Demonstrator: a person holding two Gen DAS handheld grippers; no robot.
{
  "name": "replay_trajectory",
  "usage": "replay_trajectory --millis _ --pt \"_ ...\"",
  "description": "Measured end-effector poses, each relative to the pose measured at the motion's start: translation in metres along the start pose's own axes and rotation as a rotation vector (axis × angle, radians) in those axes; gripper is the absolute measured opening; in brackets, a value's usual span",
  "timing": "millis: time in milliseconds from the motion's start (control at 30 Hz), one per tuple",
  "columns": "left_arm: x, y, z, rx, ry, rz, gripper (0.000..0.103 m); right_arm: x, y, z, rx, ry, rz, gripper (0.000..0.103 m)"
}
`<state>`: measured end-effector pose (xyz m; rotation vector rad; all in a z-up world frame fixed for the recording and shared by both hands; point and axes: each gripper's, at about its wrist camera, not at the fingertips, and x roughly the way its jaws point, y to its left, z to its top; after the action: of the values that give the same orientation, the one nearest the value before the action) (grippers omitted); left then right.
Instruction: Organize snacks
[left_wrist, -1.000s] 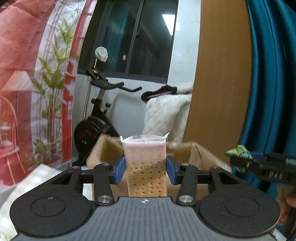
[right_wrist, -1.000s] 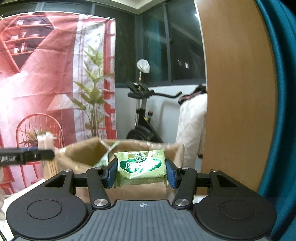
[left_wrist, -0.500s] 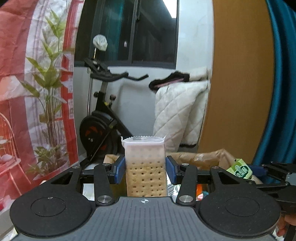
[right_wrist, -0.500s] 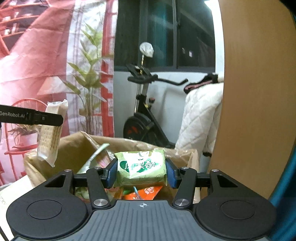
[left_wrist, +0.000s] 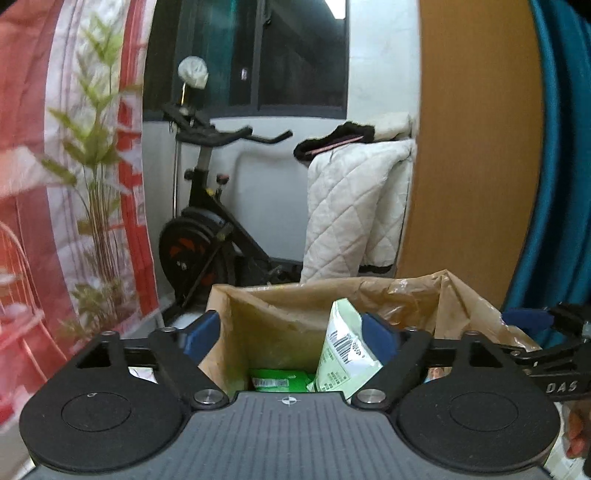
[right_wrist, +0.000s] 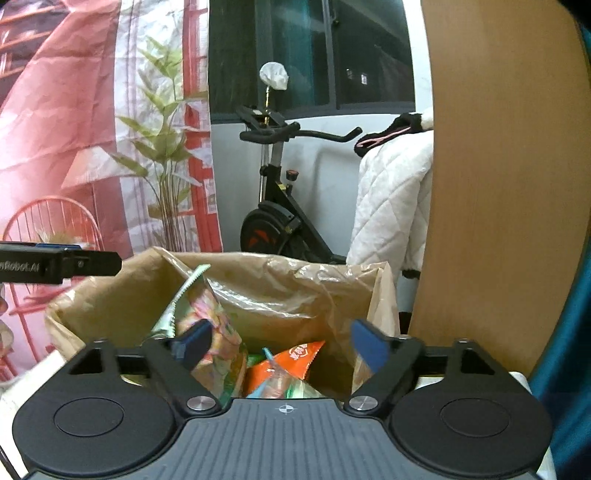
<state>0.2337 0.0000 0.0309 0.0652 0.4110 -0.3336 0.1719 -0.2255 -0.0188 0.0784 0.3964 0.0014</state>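
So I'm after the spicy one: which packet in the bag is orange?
The orange packet, low in the paper bag, right of the tall pastel packet.

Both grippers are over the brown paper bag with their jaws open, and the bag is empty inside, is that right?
Not quite: the brown paper bag is not empty. The right wrist view shows an orange packet and other snack packs inside. Otherwise yes: the left gripper and right gripper are over it; their jaws have just been opening and clamp nothing.
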Motion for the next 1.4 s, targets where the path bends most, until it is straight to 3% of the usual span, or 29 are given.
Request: replay_trajectory --millis 167,600,767,1400 --pt "-0.027 -0.006 0.008 0.003 -0.010 0.013 0.091 -0.029 0.007 0.010 0.042 -0.023 -0.023 0.100" --pt "-0.098 -0.024 0.016 0.019 -0.090 0.010 0.097 -0.116 0.028 0.030 0.039 -0.070 -0.103 0.102" --pt "-0.113 -0.034 0.019 0.035 -0.102 0.030 0.097 -0.137 0.034 0.031 0.047 -0.077 -0.089 0.102" --pt "-0.131 -0.044 0.016 0.004 -0.127 0.043 0.097 -0.163 0.037 0.031 0.059 -0.085 -0.076 0.102"
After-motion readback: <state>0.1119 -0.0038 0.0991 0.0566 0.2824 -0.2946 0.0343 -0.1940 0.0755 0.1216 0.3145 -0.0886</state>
